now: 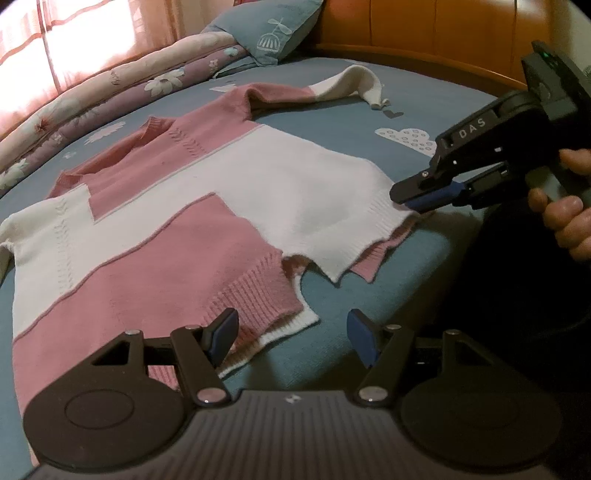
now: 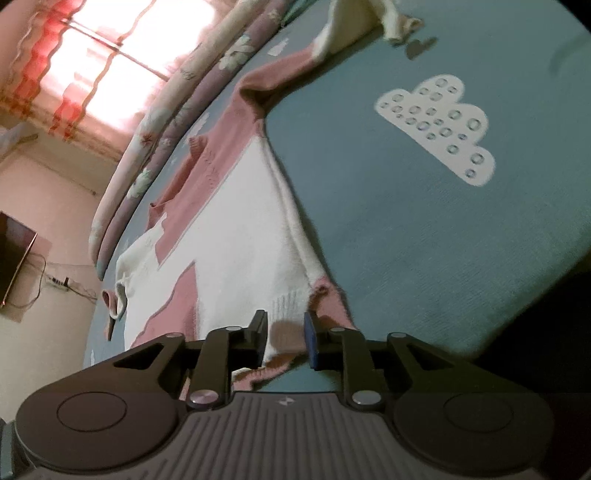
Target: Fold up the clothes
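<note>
A pink and white knitted sweater (image 1: 184, 206) lies spread flat on the blue bed sheet (image 1: 369, 122), collar towards the far left and ribbed hem nearest me. Its far sleeve (image 1: 354, 81) trails towards the headboard. My left gripper (image 1: 291, 336) is open at the hem's near corner: one pad overlaps the pink ribbing and the gap lies over bare sheet. My right gripper (image 1: 402, 201), held by a hand (image 1: 565, 218), sits at the hem's right corner. In the right wrist view, the right gripper (image 2: 286, 338) stands narrowly open with the sweater (image 2: 229, 229) hem in the gap, not pinched.
A rolled floral quilt (image 1: 110, 96) runs along the bed's far left side, with a blue pillow (image 1: 273, 29) against the wooden headboard (image 1: 424, 33). A lit curtained window (image 1: 55, 33) lies behind. A screen (image 2: 14, 254) hangs on the wall. The bed's edge drops off at the right.
</note>
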The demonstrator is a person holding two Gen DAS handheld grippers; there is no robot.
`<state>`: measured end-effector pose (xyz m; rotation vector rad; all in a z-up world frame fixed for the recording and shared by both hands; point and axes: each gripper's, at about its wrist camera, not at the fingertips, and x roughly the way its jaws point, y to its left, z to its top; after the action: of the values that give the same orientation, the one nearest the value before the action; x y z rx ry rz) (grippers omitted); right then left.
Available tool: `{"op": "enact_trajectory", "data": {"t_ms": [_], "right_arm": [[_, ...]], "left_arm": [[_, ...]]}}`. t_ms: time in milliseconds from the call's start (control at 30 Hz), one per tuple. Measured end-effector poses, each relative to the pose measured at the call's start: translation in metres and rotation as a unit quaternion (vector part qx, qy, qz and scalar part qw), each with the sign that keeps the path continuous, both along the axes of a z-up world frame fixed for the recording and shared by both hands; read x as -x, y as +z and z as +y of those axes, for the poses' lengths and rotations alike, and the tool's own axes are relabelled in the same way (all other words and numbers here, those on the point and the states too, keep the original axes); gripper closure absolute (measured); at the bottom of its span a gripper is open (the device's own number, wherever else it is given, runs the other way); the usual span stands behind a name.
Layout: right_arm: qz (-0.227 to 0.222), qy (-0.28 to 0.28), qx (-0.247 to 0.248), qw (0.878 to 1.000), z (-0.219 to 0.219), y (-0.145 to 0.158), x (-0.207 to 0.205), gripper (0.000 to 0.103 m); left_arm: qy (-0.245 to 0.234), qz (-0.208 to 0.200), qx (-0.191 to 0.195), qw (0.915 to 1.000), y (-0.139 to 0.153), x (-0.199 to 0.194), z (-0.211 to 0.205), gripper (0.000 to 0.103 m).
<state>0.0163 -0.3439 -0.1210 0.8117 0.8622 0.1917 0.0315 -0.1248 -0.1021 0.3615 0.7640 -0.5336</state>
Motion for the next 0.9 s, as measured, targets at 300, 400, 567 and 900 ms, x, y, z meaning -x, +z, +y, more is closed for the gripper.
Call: {"op": "enact_trajectory", "data": {"t_ms": [300,400,567,900], "right_arm": [[-0.010,-0.034,-0.014,0.999,-0.008,-0.005,-0.002,0.071],[-0.001,-0.019,-0.019,1.000,-0.006,-0.005,0.000,0.071],[-0.018,-0.013,-0.045,0.999,-0.005,-0.009,0.003,0.064],[-0.039,0.006,-0.084,0.996,-0.007,-0.015,-0.005,0.060]], "left_arm": [[0.004,0.007,0.004,1.0000,-0.001,-0.001,0.002,0.037],[0.002,0.009,0.007,0.9999,-0.002,-0.003,0.001,0.037],[-0.002,0.010,0.010,0.9999,-0.003,-0.003,0.000,0.037],[0.002,0.011,0.009,0.9999,-0.004,-0.002,0.002,0.037]]}}
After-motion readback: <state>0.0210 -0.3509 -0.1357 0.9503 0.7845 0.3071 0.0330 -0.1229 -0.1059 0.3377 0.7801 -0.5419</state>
